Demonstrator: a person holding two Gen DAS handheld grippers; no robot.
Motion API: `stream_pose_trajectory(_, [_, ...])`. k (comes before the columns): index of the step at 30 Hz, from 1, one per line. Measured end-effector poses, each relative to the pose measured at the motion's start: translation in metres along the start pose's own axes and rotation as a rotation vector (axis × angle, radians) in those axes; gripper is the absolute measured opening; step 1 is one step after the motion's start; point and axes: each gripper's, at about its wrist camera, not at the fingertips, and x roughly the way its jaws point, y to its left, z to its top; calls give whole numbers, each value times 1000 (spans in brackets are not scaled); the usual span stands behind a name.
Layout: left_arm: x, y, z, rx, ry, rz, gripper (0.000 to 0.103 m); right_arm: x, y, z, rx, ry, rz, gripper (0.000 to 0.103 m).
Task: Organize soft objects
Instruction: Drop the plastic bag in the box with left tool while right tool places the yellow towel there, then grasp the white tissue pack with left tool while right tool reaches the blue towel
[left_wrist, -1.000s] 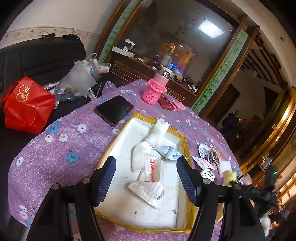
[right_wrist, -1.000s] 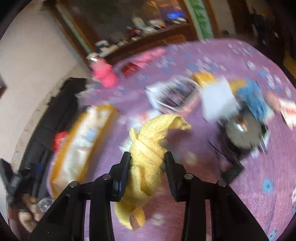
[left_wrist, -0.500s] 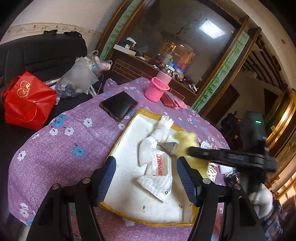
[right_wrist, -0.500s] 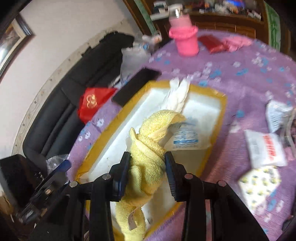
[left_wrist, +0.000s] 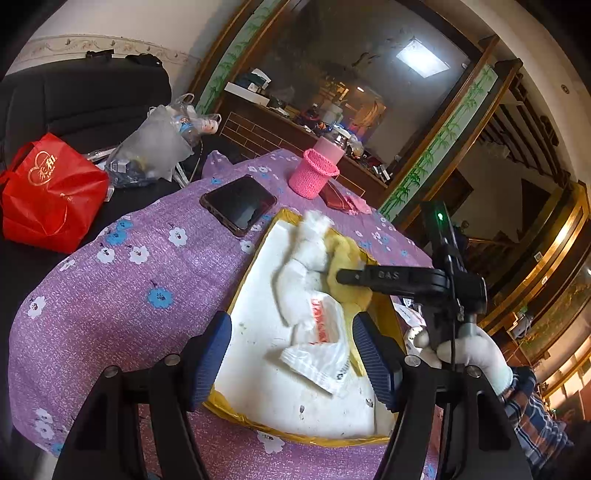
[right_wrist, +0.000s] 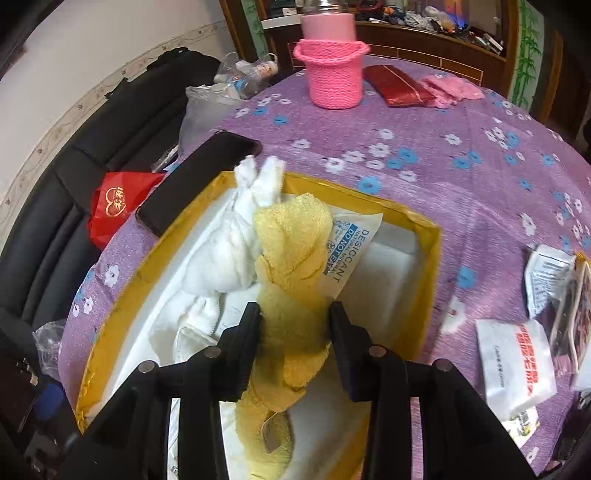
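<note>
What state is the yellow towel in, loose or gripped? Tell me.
Gripped. The right gripper is shut on the yellow towel, bunched rather than spread, its far end over the yellow-rimmed tray beside the white towel.

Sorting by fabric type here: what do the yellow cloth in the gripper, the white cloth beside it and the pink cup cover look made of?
Yellow cloth: terry towelling, matte, with a looped nubbly pile. White cloth: probably similar soft towelling, fuzzy surface, knotted. Pink cup cover: knitted yarn, with visible stitch rows and a rolled rim.
</note>
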Motion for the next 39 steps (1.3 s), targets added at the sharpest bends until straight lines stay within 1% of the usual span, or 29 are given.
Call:
stream_pose_trajectory(2, [-1, -3, 0, 6, 2, 0, 71, 5, 4, 1, -11, 19, -11, 40])
stream_pose_trajectory(4, [-2, -6, 0, 15, 6, 5, 71, 4, 3, -2, 10, 36, -23, 49])
stream_pose_trajectory(5, [-2, -7, 1, 16, 9, 7, 72, 2, -1, -5, 28, 46, -9, 49])
stream_pose_trajectory(7, [-1, -9, 1, 18, 15, 11, 72, -8, -4, -12, 41, 39, 48, 50])
stream_pose_trajectory(9, [-1, -14, 0, 24, 20, 14, 72, -28, -7, -20, 36, -3, 89, 52])
stream_pose_trajectory(11, [-3, -20, -1, 33, 22, 12, 72, -57, -12, -32, 15, -78, 124, 58])
stream_pose_trajectory(13, [-4, -27, -1, 44, 24, 9, 73, -90, -24, -44, -1, -166, 121, 68])
stream_pose_trajectory(14, [-5, -32, -2, 52, 23, 4, 75, -106, -32, -52, -6, -212, 102, 70])
stream_pose_trajectory(16, [-7, -43, -3, 73, 23, -5, 76, -135, -52, -67, -7, -293, 45, 75])
stream_pose_trajectory(18, [-7, -58, -6, 102, 28, -27, 80, -166, -81, -86, 8, -373, -42, 78])
stream_pose_trajectory(21, [-2, -83, -12, 154, 48, -48, 80, -191, -123, -106, 59, -429, -123, 83])
stream_pose_trajectory(23, [5, -103, -17, 189, 72, -64, 80, -204, -160, -119, 123, -446, -161, 84])
stream_pose_trajectory(26, [19, -135, -28, 244, 126, -96, 80, -215, -209, -136, 232, -462, -176, 84])
stream_pose_trajectory(28, [30, -159, -39, 297, 162, -96, 80, -218, -245, -145, 304, -472, -180, 84])
stream_pose_trajectory(31, [46, -188, -51, 361, 205, -80, 80, -213, -283, -150, 372, -488, -181, 83])
stream_pose_trajectory(35, [73, -219, -63, 441, 254, -46, 80, -204, -317, -155, 405, -510, -192, 83])
stream_pose_trajectory(37, [93, -229, -67, 475, 289, -13, 80, -199, -331, -162, 433, -535, -184, 83])
stream_pose_trajectory(39, [113, -236, -68, 495, 318, 19, 80, -194, -342, -168, 473, -524, -172, 83])
